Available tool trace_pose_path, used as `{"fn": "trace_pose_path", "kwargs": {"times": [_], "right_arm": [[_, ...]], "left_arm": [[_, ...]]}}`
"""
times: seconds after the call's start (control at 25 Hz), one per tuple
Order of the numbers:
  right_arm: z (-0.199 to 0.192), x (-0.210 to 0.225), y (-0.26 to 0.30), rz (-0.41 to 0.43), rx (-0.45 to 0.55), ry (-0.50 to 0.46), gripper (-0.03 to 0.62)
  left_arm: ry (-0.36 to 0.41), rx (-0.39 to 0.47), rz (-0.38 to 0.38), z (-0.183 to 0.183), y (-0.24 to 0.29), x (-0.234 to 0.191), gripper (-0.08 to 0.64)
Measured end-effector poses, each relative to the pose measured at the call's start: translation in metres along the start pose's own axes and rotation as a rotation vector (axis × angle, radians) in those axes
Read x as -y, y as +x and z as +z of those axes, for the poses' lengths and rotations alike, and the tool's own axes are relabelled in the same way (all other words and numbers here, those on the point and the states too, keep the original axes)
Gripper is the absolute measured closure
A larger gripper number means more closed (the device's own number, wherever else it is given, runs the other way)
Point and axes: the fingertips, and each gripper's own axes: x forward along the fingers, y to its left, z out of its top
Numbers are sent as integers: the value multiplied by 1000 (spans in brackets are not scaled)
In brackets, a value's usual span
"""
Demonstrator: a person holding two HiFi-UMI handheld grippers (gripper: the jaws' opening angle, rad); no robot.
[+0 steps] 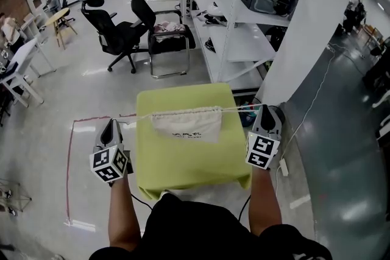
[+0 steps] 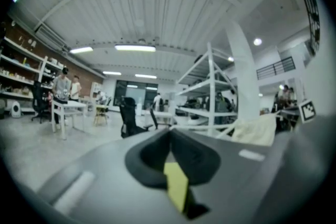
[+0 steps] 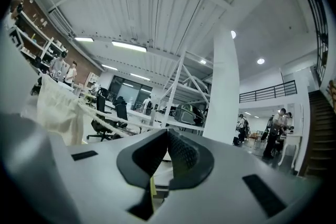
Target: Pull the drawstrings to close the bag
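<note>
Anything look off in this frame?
Nothing spilled or damaged. The bag appears to hang from its drawstring, pulled taut between the left gripper and right gripper, both shut on it, above the table. Its mouth is gathered but not yet fully closed.

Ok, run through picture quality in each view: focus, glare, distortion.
Head view: sharp, wide-angle bending at the edges, light sheen on the glossy floor. Left gripper view: soft throughout, the bag blurred, black corners. Right gripper view: crisper background, near bag edge blurred, ceiling lights bright.
</note>
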Motion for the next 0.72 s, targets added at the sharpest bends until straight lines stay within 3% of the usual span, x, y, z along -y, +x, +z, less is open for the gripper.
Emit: {"fn": "trace_pose_path", "kwargs": {"times": [0.44,0.72], "right_arm": [[-1,31,3,-36,-9,113,581],[-3,40,7,-33,-7,227,581]], "left_arm": [[-253,43,28,1,-5,-34,548],[-346,76,45,3,-10,-54,548]]}}
